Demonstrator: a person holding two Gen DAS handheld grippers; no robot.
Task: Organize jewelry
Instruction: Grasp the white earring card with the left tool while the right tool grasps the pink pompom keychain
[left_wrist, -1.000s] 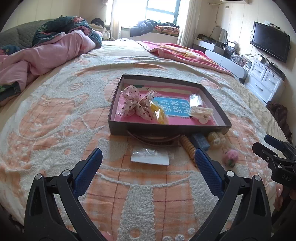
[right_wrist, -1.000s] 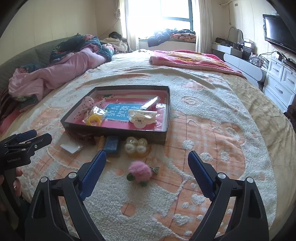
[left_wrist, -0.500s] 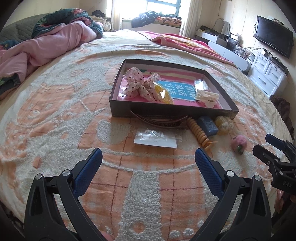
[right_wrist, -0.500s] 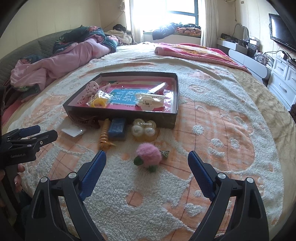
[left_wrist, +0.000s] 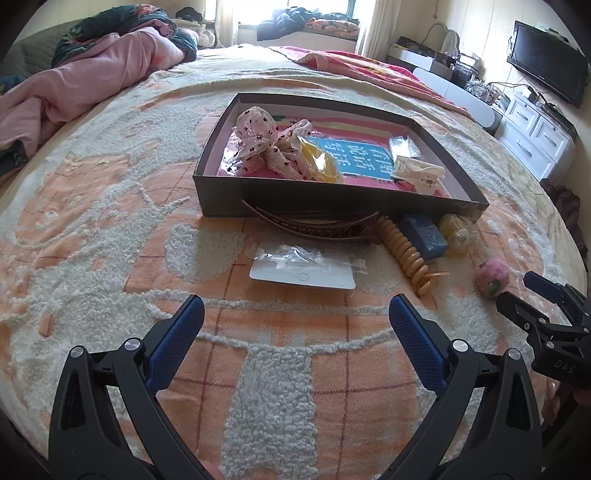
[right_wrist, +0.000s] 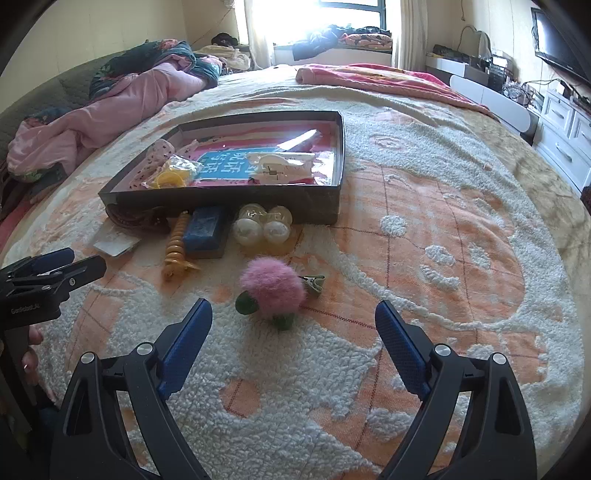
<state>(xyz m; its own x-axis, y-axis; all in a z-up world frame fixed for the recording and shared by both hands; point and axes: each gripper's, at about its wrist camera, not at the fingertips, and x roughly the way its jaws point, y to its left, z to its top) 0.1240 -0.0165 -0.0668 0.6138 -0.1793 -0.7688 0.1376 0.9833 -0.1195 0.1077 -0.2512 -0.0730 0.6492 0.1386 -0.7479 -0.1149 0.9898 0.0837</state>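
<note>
At twelve o'clock ahead of left gripper (left_wrist: 295, 314), spread wide and empty: white card packet (left_wrist: 303, 271), contents unreadable. Right gripper (right_wrist: 293, 317) likewise agape, empty; pink pompom clip (right_wrist: 273, 291) just ahead. Headband (left_wrist: 314, 225) half hidden under tray (left_wrist: 332, 203).

A home bedroom: blanketed bed (left_wrist: 110, 229), wall television (left_wrist: 546, 66), white dresser (left_wrist: 535, 136).

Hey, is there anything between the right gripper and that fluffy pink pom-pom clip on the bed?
Nothing visible. The right gripper is open, and the pink pom-pom clip lies on bare blanket just ahead of it. The yellow spiral clip and blue box sit farther off to the left.
</note>
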